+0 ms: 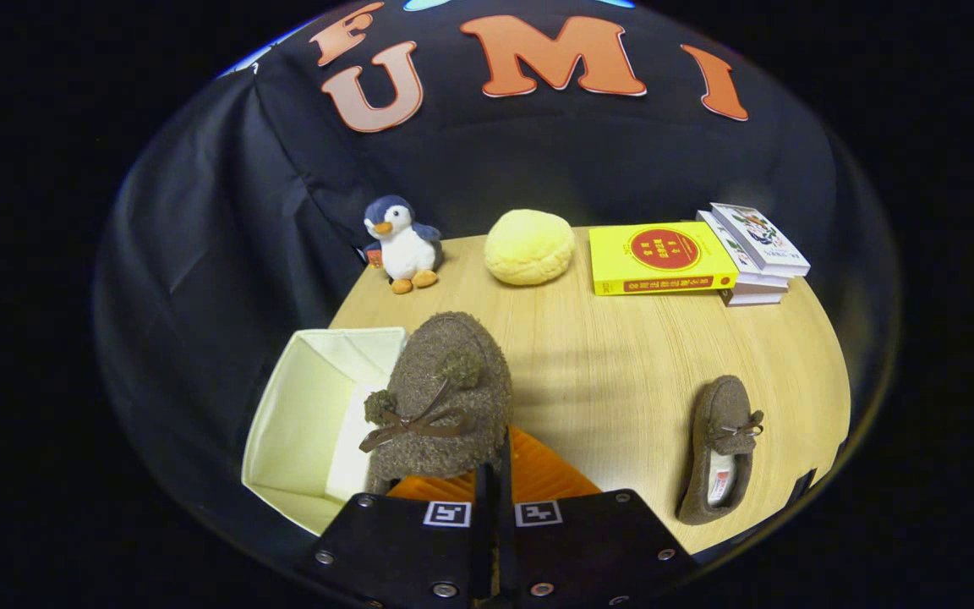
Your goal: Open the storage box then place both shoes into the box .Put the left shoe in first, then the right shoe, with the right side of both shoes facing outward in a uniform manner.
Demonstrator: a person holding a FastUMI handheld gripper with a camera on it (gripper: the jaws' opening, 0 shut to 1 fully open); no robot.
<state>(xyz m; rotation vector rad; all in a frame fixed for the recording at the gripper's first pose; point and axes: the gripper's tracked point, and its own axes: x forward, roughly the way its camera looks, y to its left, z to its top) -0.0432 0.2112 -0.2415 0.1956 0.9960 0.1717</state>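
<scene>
A brown fuzzy shoe with a bow and pompoms hangs toe-forward in my gripper, whose fingers are shut on its rear part. It is lifted above the table, right beside the open cream storage box, overlapping the box's right rim. The box's inside shows pale walls and nothing else that I can make out. The second brown shoe lies on the wooden table to the right of the fingers, opening up, toe pointing away.
Along the table's far edge stand a plush penguin, a round yellow cushion, a yellow book and a stack of books. Black cloth walls close in the booth behind and at left.
</scene>
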